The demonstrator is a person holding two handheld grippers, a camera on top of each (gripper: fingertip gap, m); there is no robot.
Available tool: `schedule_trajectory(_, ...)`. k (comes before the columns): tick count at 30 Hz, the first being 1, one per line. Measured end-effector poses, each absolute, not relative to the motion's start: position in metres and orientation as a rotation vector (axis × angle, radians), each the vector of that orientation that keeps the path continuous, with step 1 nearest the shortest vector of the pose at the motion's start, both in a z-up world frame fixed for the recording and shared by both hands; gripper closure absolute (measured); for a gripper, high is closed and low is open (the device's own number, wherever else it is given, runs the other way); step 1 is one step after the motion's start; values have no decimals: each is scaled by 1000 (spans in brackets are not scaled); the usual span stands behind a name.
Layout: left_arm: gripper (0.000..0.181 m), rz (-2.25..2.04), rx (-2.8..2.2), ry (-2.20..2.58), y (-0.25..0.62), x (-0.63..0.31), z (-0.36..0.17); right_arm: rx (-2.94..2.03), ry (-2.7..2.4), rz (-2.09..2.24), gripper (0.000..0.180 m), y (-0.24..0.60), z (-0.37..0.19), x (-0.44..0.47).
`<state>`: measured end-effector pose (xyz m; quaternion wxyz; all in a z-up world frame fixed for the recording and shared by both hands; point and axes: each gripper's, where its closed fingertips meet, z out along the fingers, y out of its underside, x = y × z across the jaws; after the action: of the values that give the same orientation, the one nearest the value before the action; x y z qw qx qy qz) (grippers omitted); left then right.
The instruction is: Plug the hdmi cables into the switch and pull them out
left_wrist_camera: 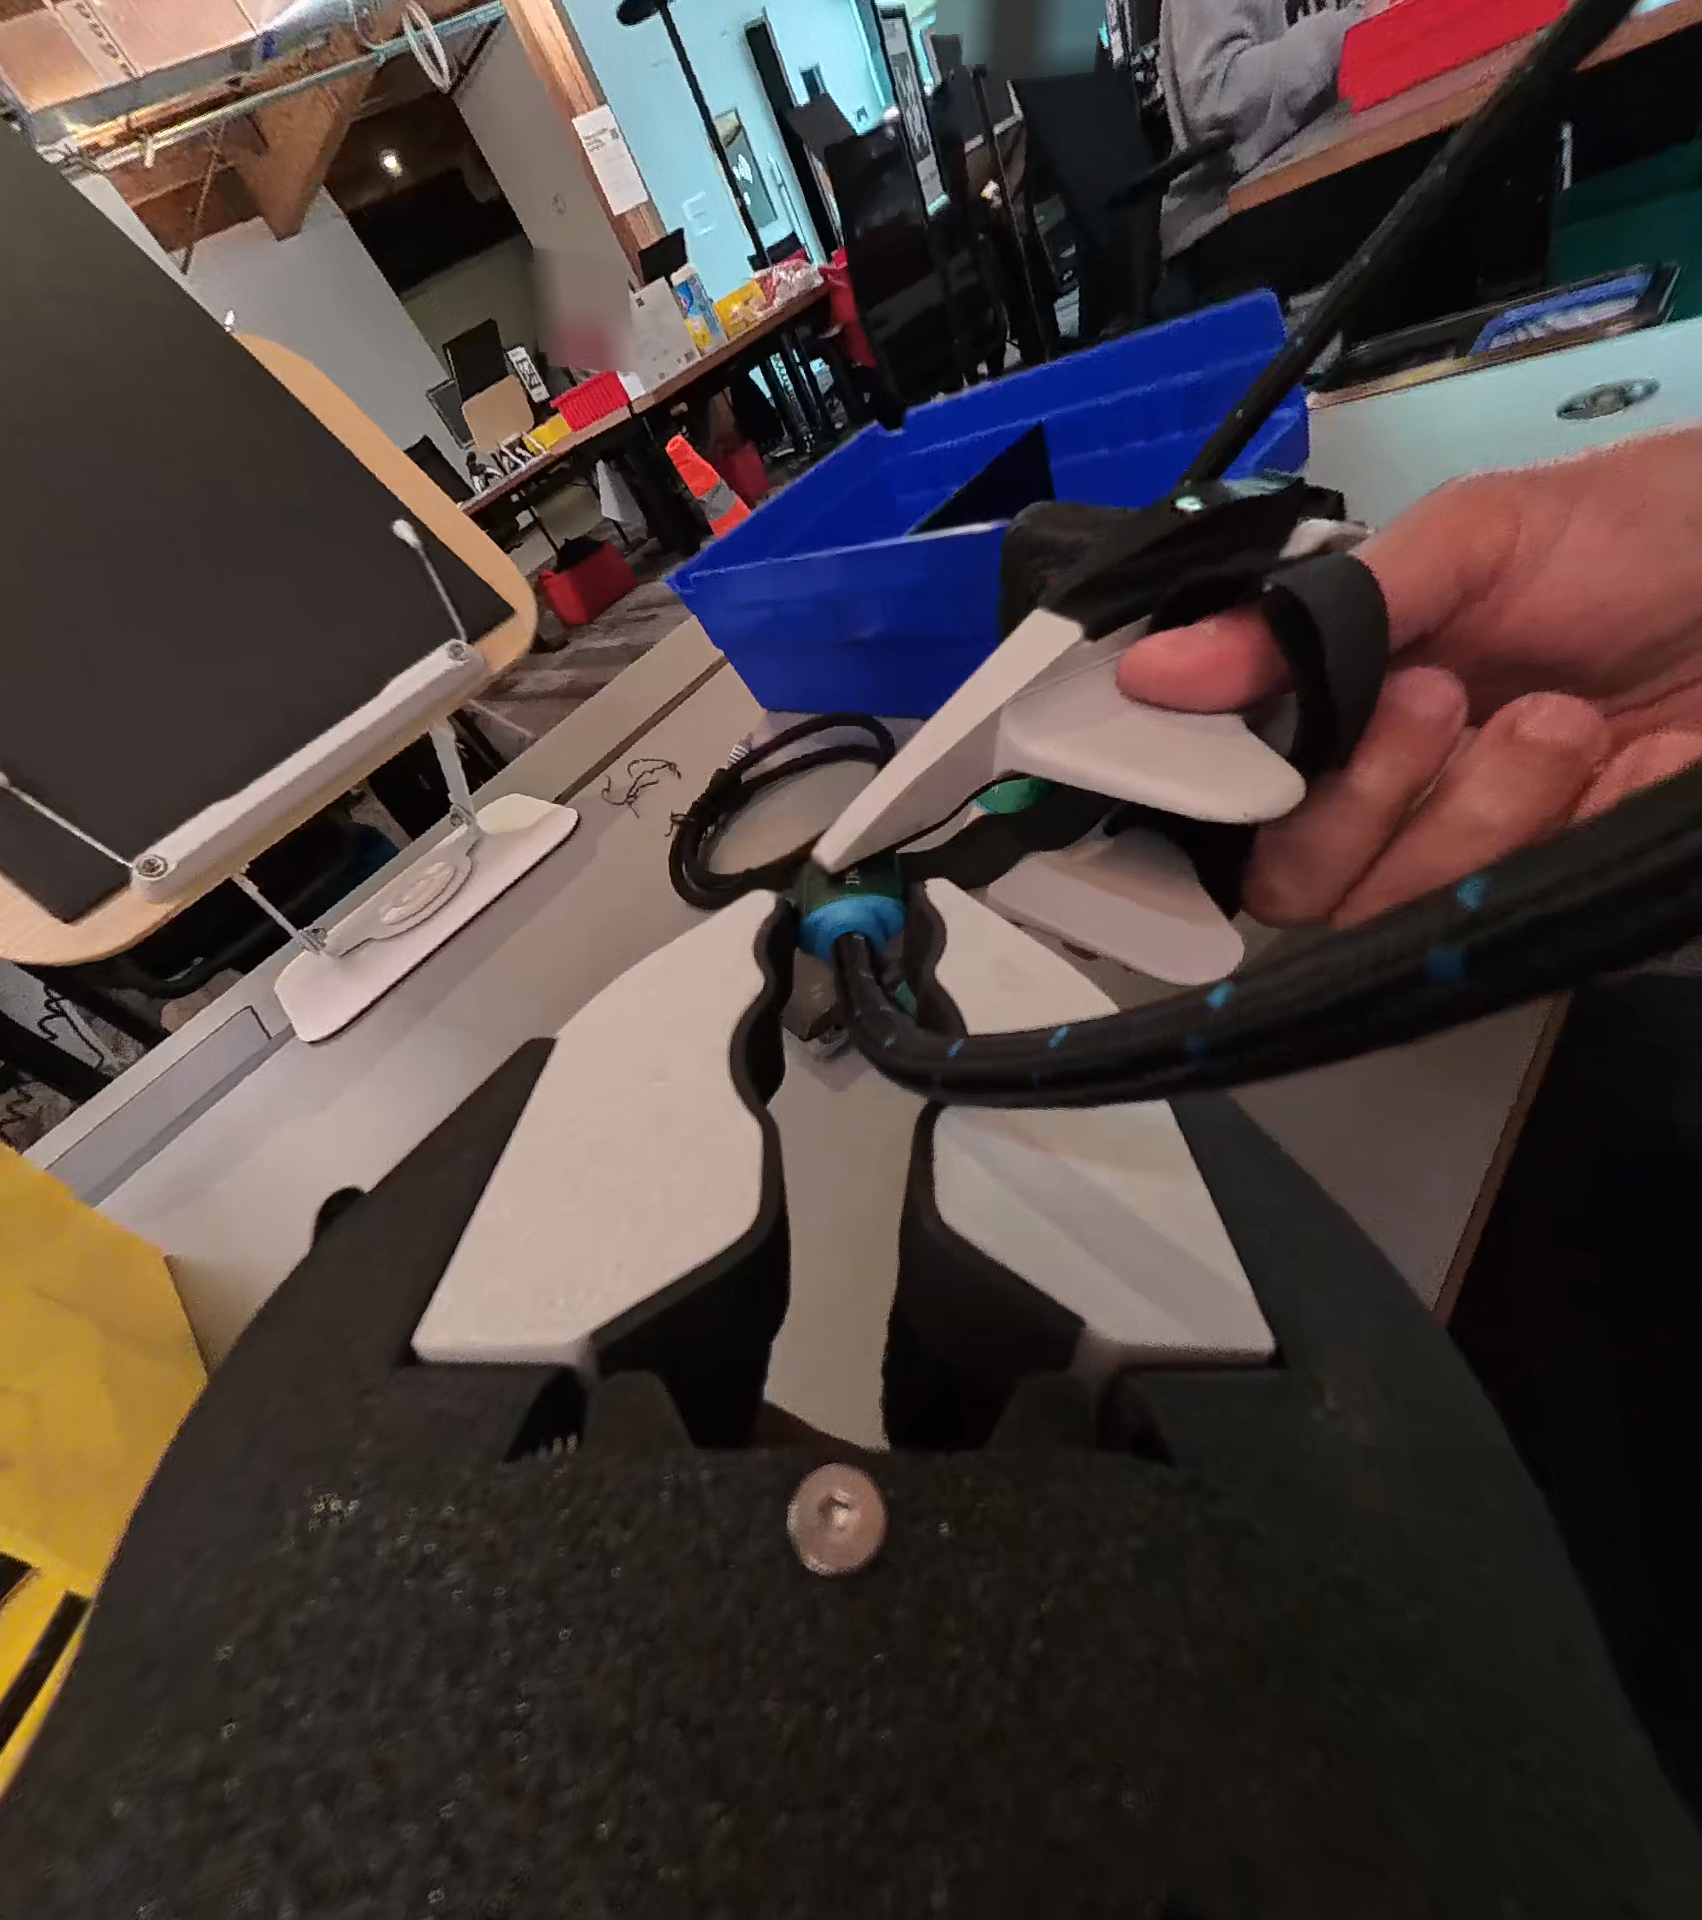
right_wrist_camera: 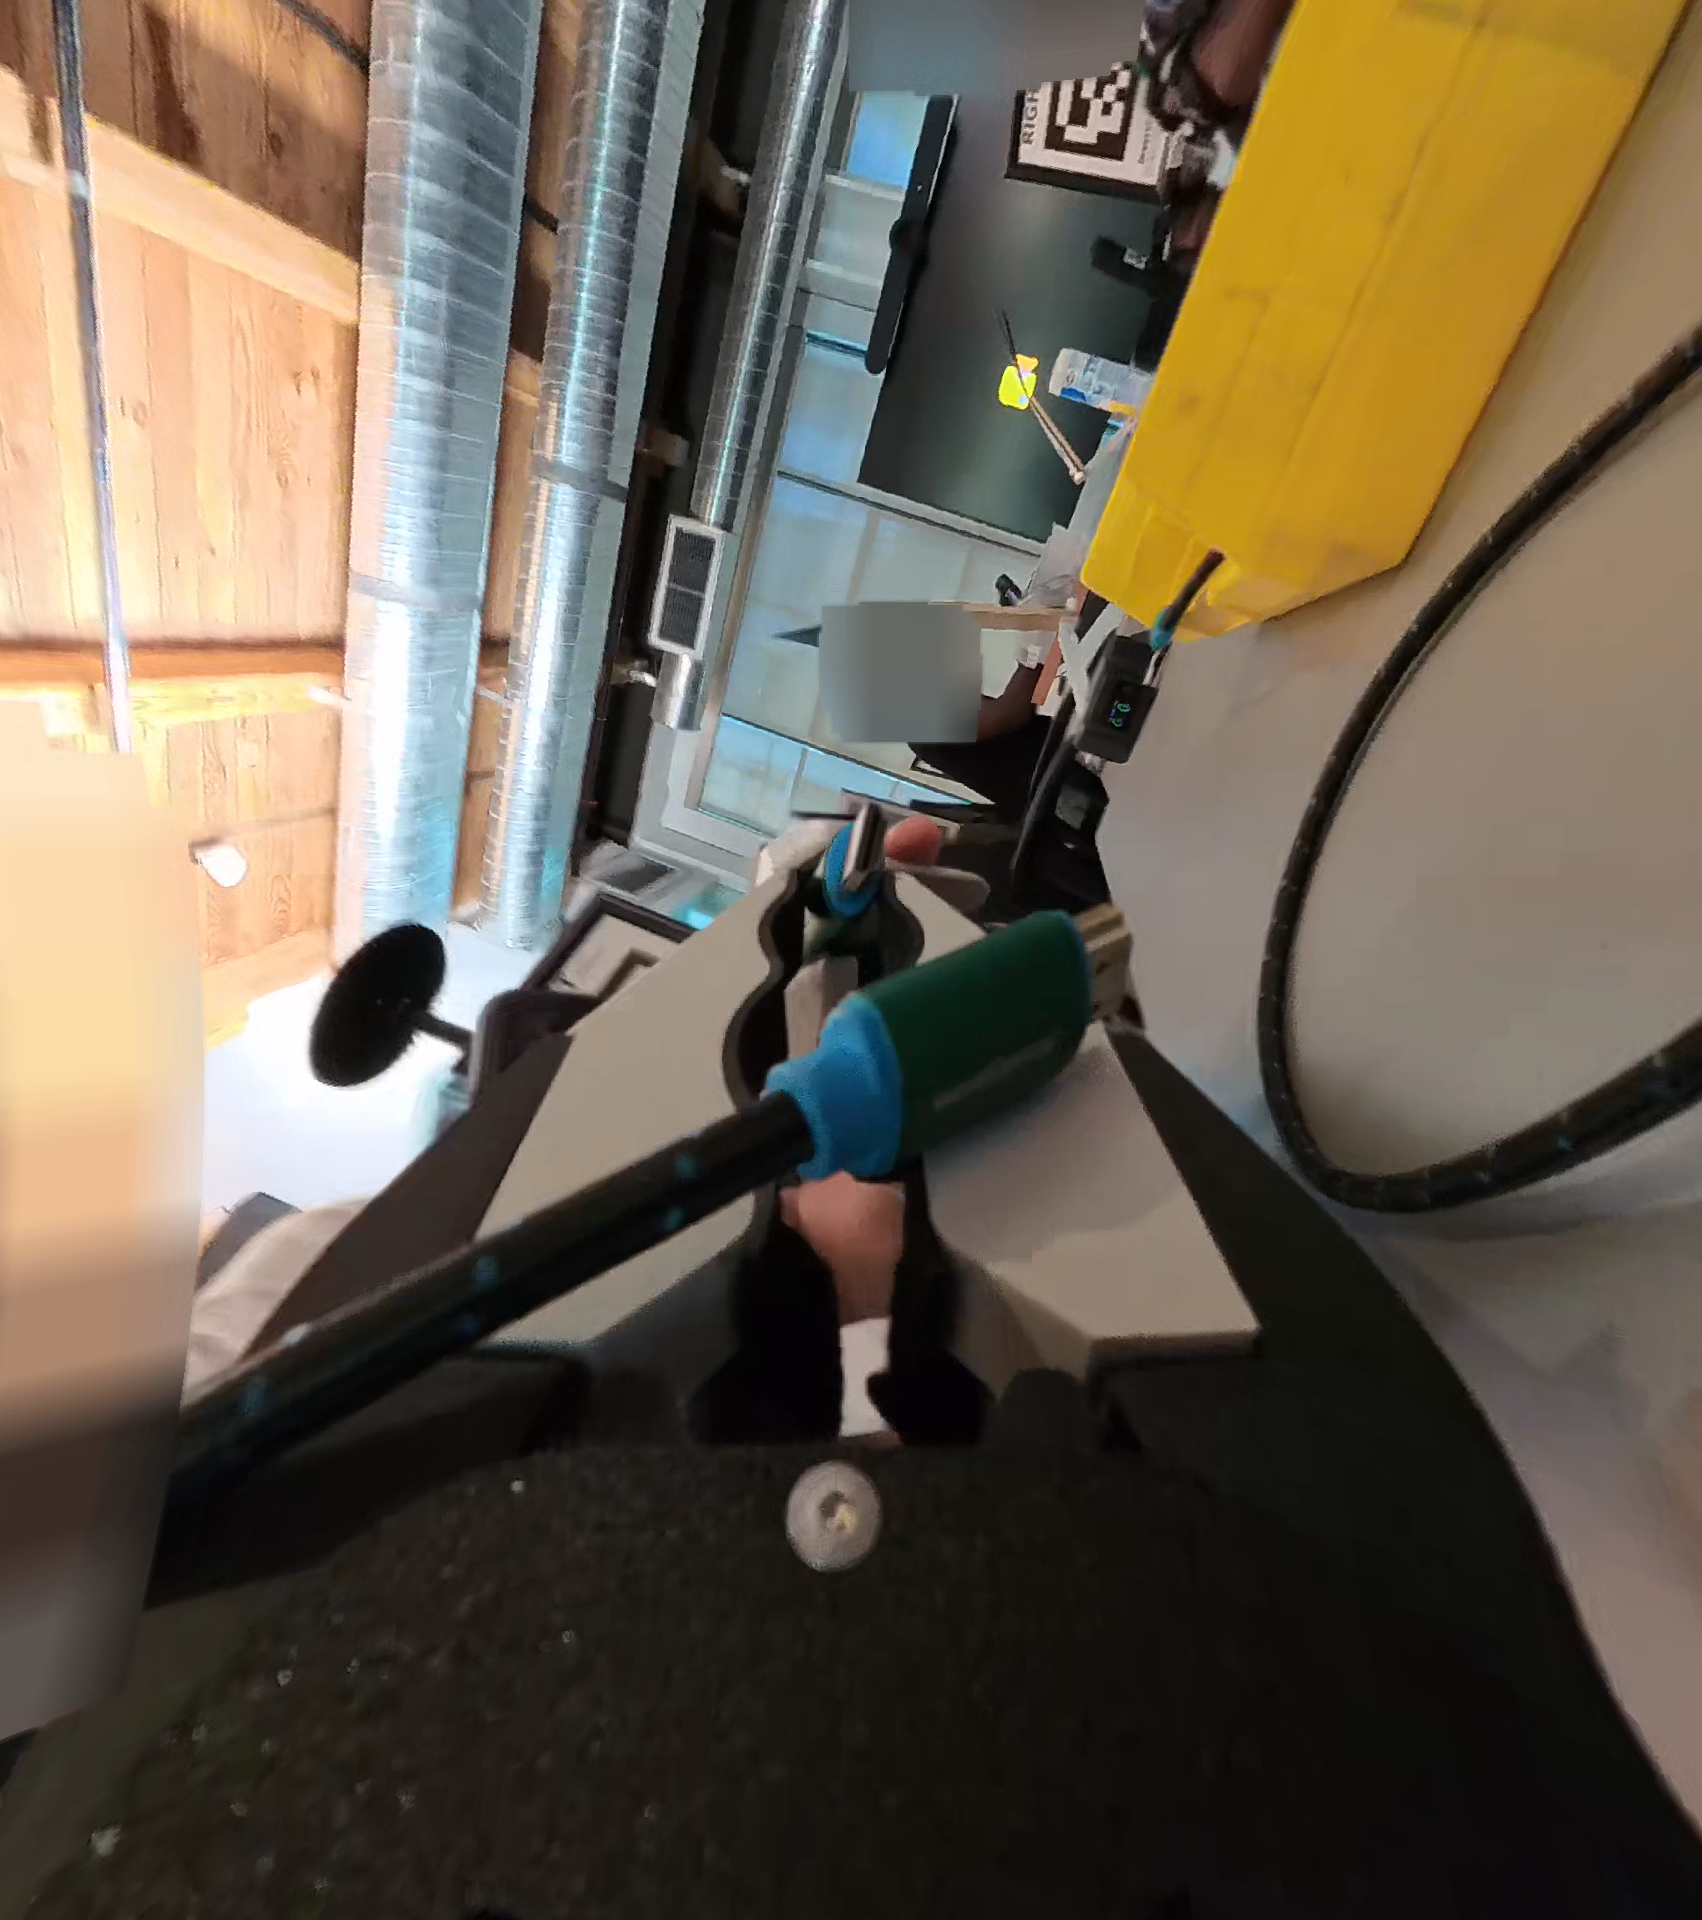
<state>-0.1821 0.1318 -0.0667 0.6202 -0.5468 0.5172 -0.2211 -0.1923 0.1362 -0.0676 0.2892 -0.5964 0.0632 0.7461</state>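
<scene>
Only the right wrist view shows the switch (right_wrist_camera: 1120, 694); both grippers' fingers (left_wrist_camera: 618, 1143) seemingly clench one HDMI plug (left_wrist_camera: 842, 904).

Writing shows in a few spots. A black-and-white square marker tag (right_wrist_camera: 1086, 130) with letters down its side sits past the yellow bin (right_wrist_camera: 1346, 312). A small black box (right_wrist_camera: 1119, 707) at the desk's (right_wrist_camera: 1553, 831) far edge shows glowing green figures. The green plug (right_wrist_camera: 982, 1023) bears a faint line of lettering, probably a brand mark. A printed white sheet (left_wrist_camera: 608, 156) hangs on the far wall, and a white box (left_wrist_camera: 1512, 416) beyond the desk's far right corner has a dark oval emblem.
</scene>
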Motion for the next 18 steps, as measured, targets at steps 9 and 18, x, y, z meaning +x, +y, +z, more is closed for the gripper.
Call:
schedule_trajectory(9, 161, -924, -1413, 824, 174, -227, -40, -1996, -530, 431, 125, 171, -133, -76)
schedule_trajectory(18, 161, -1055, -1426, 775, 178, -233, -41, -2179, -669, 389, 101, 186, -182, -83)
